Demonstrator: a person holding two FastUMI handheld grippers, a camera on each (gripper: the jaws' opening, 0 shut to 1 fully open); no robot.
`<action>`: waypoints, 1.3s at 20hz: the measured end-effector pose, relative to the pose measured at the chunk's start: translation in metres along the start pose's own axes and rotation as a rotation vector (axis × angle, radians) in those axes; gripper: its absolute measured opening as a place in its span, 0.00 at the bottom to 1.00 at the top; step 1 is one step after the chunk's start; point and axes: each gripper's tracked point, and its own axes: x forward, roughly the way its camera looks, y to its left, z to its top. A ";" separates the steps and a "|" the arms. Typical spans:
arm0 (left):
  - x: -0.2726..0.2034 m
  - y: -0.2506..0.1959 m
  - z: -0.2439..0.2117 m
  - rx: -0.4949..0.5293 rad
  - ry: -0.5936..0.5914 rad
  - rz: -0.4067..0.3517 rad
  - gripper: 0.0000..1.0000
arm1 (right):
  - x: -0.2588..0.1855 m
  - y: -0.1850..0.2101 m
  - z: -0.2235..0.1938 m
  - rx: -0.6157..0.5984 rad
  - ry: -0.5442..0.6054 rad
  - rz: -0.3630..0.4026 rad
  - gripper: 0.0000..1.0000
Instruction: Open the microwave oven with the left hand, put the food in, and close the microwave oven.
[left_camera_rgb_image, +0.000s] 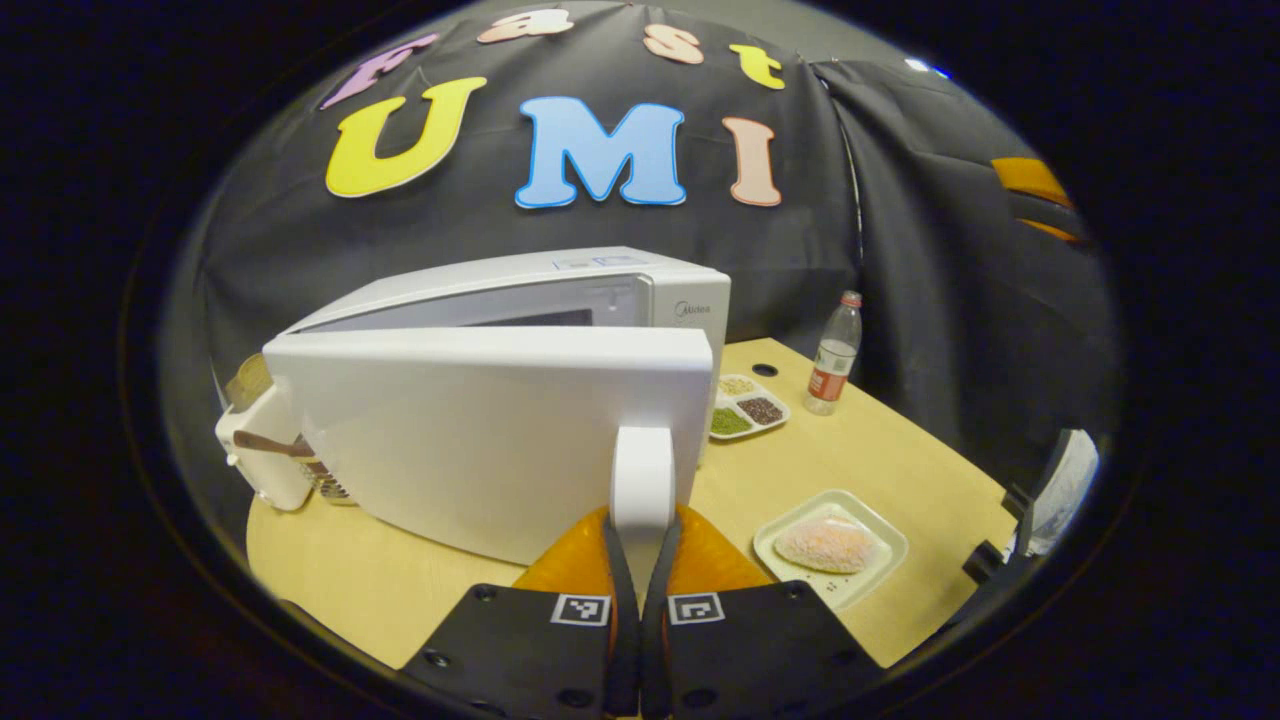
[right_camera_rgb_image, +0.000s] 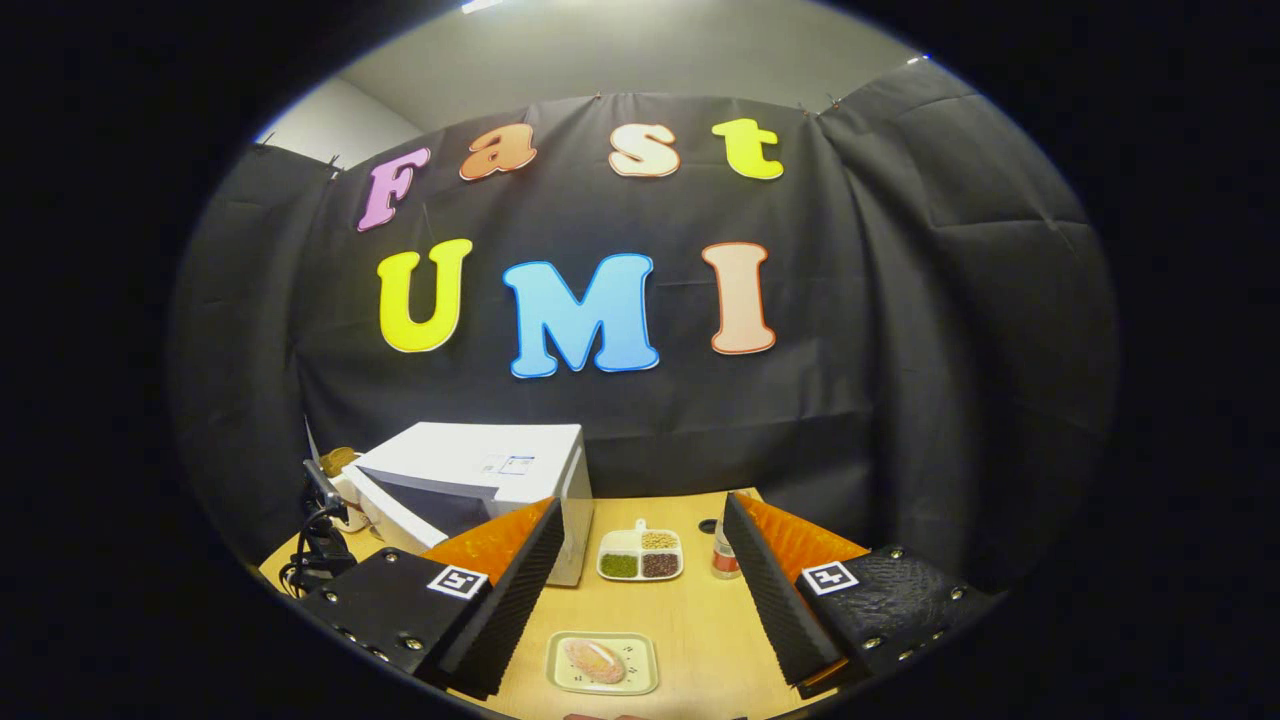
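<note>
The left gripper (left_camera_rgb_image: 641, 560) is clamped on the white upright handle (left_camera_rgb_image: 642, 480) at the free edge of the white microwave oven's door (left_camera_rgb_image: 490, 430); both fingers press its sides, jaws nearly closed with just the handle's width between them. The grip sits low on the handle, which judging by the task lets the hand swing the door about its hinge on the far left side. The door stands partly open, angled away from the white box-shaped microwave oven (left_camera_rgb_image: 600, 290) behind it, and a dark strip of the cavity shows above the door's top edge. I judge the opening step to be under way, not finished.

Ahead and to the right of this gripper, on the pale wooden table (left_camera_rgb_image: 860, 450), lies the food: a pinkish oval piece (left_camera_rgb_image: 828, 545) on a white square plate (left_camera_rgb_image: 880, 530), near the gripper and well clear of the door's swing. Farther off stand a white three-compartment dish of green, dark and tan grains (left_camera_rgb_image: 748, 408) and a clear plastic bottle with a red label (left_camera_rgb_image: 832, 355).

The right gripper (right_camera_rgb_image: 640, 600) hangs with its jaws spread wide, holding and touching nothing. The plate of food (right_camera_rgb_image: 603, 663) lies directly below and between its fingers, so it appears to wait above the plate for the door to clear. From there the microwave oven sits ahead to the left, and the compartment dish straight ahead.
</note>
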 end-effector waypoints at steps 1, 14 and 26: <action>-0.010 0.001 -0.005 0.013 0.009 -0.013 0.06 | -0.001 0.006 -0.001 -0.005 0.001 0.012 0.98; -0.118 0.053 -0.066 0.080 0.111 -0.169 0.07 | 0.000 0.087 -0.035 -0.048 0.050 0.128 0.98; -0.200 0.155 -0.115 0.100 0.236 -0.183 0.08 | 0.029 0.101 -0.105 -0.079 0.231 0.160 0.98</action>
